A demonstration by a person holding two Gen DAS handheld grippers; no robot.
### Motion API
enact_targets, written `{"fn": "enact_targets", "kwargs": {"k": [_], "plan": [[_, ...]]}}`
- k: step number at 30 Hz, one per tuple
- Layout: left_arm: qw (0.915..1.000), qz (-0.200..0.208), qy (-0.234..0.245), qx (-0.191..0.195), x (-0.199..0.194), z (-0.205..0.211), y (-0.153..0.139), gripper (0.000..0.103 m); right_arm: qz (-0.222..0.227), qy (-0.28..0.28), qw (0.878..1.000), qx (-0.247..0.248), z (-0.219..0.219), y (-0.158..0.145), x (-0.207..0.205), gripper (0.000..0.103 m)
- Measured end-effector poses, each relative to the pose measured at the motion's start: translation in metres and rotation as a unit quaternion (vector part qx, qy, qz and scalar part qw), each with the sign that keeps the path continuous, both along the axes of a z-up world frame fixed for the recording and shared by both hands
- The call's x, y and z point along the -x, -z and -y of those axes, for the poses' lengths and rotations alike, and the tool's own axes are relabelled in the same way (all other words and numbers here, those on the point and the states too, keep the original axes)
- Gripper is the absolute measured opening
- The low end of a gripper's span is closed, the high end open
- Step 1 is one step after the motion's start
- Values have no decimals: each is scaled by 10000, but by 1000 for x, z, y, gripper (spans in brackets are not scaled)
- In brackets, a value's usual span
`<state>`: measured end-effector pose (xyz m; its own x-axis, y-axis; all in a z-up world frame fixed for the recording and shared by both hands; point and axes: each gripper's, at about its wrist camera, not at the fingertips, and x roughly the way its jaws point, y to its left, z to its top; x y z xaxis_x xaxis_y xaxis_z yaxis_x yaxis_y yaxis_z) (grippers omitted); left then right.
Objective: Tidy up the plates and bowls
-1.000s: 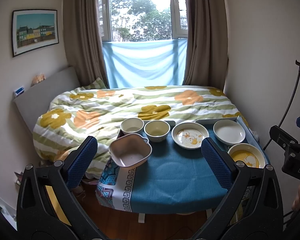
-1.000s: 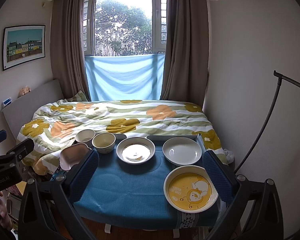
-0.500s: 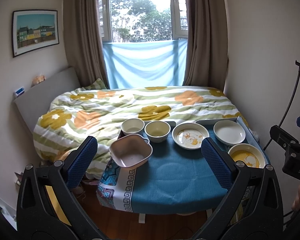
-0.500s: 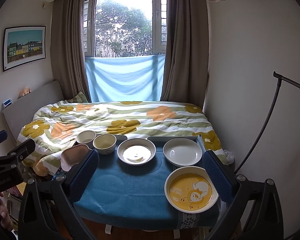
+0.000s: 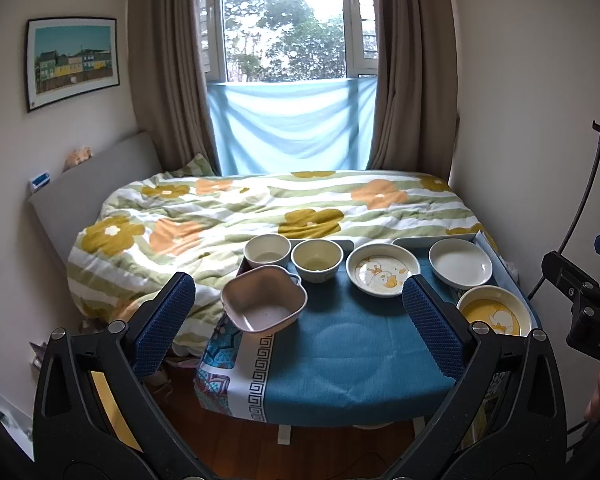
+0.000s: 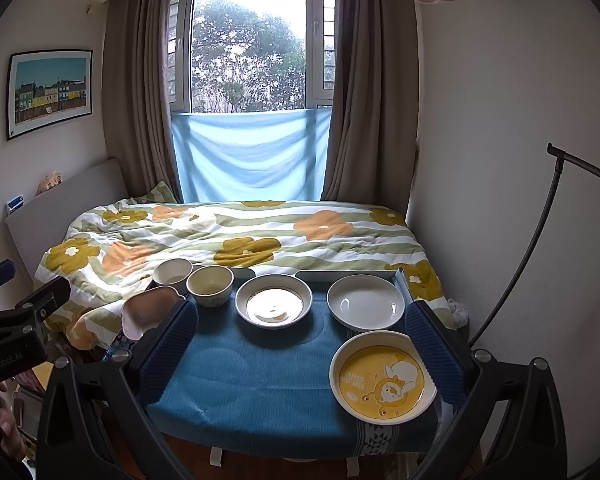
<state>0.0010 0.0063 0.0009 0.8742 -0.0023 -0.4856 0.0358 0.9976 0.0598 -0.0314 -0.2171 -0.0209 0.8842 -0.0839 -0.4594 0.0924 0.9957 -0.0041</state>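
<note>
On the blue-clothed table (image 5: 340,364) stand a pink square bowl (image 5: 263,298), a white round bowl (image 5: 267,250), a cream round bowl (image 5: 317,259), a white plate with a duck print (image 5: 383,269), a plain white plate (image 5: 460,262) and a yellow plate (image 5: 494,316). The right wrist view shows the same set: pink bowl (image 6: 150,311), cream bowl (image 6: 210,285), duck plate (image 6: 274,306), white plate (image 6: 365,307), yellow plate (image 6: 382,382). My left gripper (image 5: 296,324) and right gripper (image 6: 300,352) both hang open and empty, short of the table's near edge.
A bed with a flowered quilt (image 5: 260,208) lies just behind the table, under a window (image 5: 284,24) with brown curtains. A black stand pole (image 6: 540,240) curves along the right wall. Wooden floor (image 5: 260,440) shows below the table's near edge.
Both views have shifted only slightly; the dishes sit where they were and both grippers stay open.
</note>
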Motion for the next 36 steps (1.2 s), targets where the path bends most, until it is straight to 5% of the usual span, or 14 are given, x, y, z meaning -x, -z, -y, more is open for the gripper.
{"fn": "enact_targets", "kwargs": {"k": [11,21,30,36], "plan": [[9998,-59,168,45,-6,0,0,102,32,20,10000,-49,3,0,1,103],[9907,-583,1217,182,-50,43,21,102,-481,681,9958,-381,50,20,-4,103],[9592,-1774,2176,322,-120,154,110,102,-1300,1153,9780,-1156,151,101,-38,102],[9285,-2686,2516,495,-163,222,193,93,-2024,1061,9552,-1882,221,184,-69,86]]}}
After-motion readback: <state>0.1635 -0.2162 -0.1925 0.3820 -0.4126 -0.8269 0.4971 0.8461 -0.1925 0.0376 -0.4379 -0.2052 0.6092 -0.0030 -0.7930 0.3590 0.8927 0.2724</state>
